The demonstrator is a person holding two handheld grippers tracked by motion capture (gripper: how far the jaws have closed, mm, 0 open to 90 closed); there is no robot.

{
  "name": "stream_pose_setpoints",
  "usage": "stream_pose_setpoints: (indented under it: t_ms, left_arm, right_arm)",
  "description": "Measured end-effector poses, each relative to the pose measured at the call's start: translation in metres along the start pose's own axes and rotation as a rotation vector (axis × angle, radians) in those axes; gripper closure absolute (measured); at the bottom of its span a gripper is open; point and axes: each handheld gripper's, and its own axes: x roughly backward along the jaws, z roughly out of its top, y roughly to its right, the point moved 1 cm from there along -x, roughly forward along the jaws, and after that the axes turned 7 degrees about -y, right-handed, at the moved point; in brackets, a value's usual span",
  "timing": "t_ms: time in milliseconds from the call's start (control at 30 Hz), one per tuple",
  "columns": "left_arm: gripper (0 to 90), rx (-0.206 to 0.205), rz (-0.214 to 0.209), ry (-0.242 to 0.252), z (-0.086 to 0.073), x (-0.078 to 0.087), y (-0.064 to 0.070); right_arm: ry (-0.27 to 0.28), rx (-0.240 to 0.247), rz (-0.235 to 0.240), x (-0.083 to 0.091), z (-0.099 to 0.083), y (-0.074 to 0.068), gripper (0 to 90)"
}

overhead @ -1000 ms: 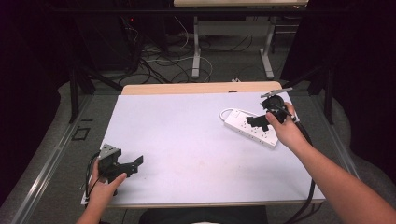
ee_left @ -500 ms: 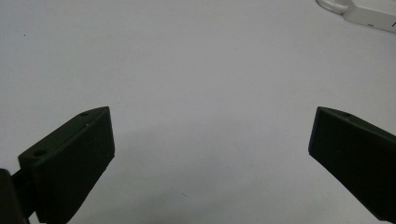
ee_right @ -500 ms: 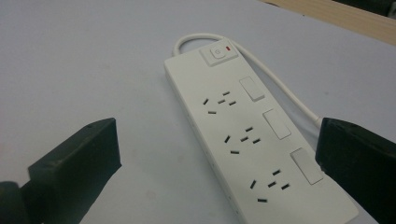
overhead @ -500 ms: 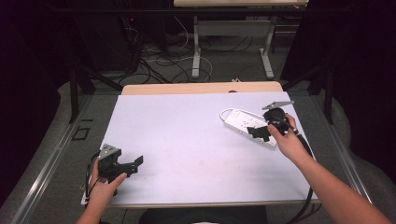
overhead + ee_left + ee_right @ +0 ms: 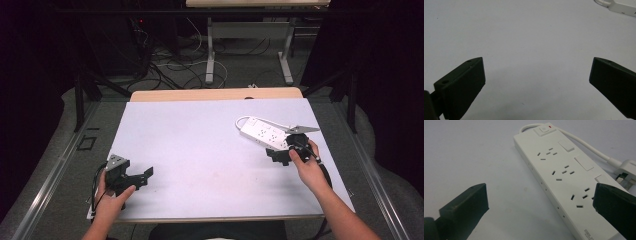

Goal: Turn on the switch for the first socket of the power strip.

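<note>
Right gripper (image 5: 276, 156) sits near the table's (image 5: 200, 150) right edge, at the near end of the power strip (image 5: 264, 133). Jaws spread wide, holding nothing. In the right gripper view one jaw is over bare table to the side of the strip, the other overlaps its near end; can't tell if it touches. Right hand (image 5: 305, 167) wraps the gripper body from behind.

Power strip (image 5: 564, 177) lies flat on the right half of the table, angled, sockets up, switch (image 5: 543, 130) at its far end. White cord (image 5: 584, 143) loops from the far end and runs along the strip's right side to the plug (image 5: 627, 171), which lies on the table just beside the strip.

Left gripper (image 5: 140, 176) is at the near left corner, well apart from the strip. Jaws wide, nothing between them, just bare table in the left gripper view. Left hand (image 5: 112, 197) grips it at the table's near edge. A corner of the strip (image 5: 621, 6) is visible far off, at the top right of that view.
</note>
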Motion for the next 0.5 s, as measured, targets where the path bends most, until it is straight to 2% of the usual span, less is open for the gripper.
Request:
stream_pose_setpoints:
  t_ms: [133,500]
  left_arm:
    - [0.1,0.000,0.001,-0.001,0.000,0.000,0.000]
    - [0.1,-0.001,0.004,-0.002,0.000,0.000,0.000]
  right_arm:
    - [0.025,-0.026,-0.010,0.002,-0.013,0.000,0.0]
    - [0.034,0.004,-0.085,0.012,-0.047,0.002,0.0]
